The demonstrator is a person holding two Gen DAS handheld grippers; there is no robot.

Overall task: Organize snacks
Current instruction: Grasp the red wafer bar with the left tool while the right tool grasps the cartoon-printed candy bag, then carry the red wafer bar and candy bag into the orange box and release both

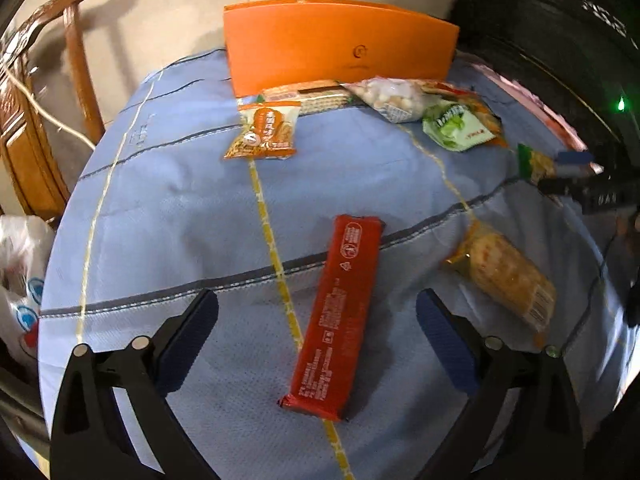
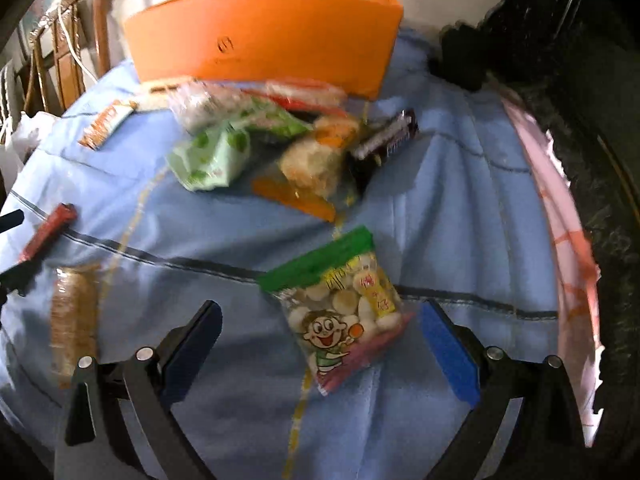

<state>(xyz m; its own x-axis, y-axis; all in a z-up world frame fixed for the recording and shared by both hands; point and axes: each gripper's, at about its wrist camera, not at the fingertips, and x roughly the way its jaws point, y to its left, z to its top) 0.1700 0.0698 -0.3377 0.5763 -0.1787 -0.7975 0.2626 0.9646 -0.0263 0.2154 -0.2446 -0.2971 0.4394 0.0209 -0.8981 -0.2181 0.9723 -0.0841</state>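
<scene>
My left gripper (image 1: 318, 314) is open, its jaws either side of a long red snack bar (image 1: 338, 316) lying on the blue cloth (image 1: 168, 216). My right gripper (image 2: 320, 328) is open around a clear bag of round biscuits with a green top and a cartoon boy (image 2: 340, 308). An open orange box (image 1: 340, 52) stands at the table's far edge; it also shows in the right wrist view (image 2: 264, 36). In front of it lie an orange packet (image 1: 264, 132), green packets (image 2: 208, 156) and a dark bar (image 2: 384, 136).
A clear-wrapped cracker roll (image 1: 508, 276) lies right of the red bar. A wooden chair (image 1: 36, 128) stands left of the table. Dark furniture (image 1: 560, 40) is at the right. A pink cloth edge (image 2: 560, 208) runs along the table's right side.
</scene>
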